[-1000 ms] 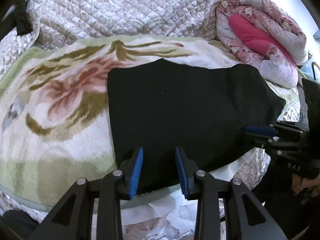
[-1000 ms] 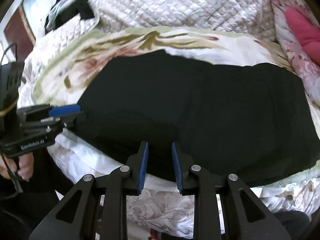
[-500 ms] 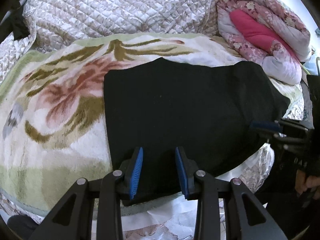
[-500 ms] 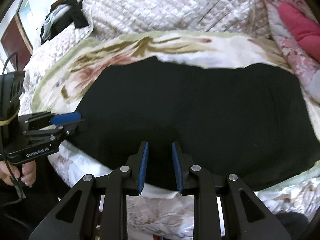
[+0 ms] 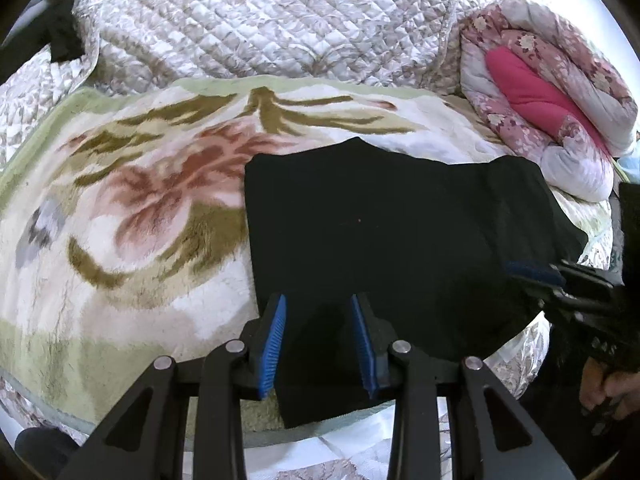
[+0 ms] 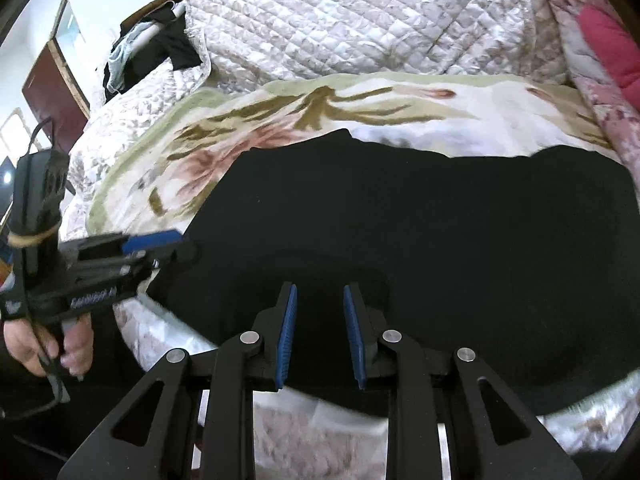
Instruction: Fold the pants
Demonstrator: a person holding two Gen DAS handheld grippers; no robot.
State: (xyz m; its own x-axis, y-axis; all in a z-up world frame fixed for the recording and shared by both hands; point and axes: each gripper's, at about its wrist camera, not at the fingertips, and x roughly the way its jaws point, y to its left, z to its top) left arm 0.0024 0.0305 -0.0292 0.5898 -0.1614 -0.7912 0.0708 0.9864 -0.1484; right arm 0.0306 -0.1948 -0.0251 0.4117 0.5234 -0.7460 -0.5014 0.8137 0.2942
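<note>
Left wrist view: the left gripper, jaws apart and empty, hangs at the lower-centre over the near left corner of the pants, whose long axis runs rightward to the right gripper. Right wrist view: the right gripper, also open and empty, sits over the pants' near edge at bottom centre, so each gripper seems nearest its own end.

The pants lie on the blanket, with a rolled quilt behind to their right.

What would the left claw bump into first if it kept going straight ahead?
Most likely the black pants: the open left claw points right at them, with their near edge already between its blue pads. Depth is hard to judge.
</note>
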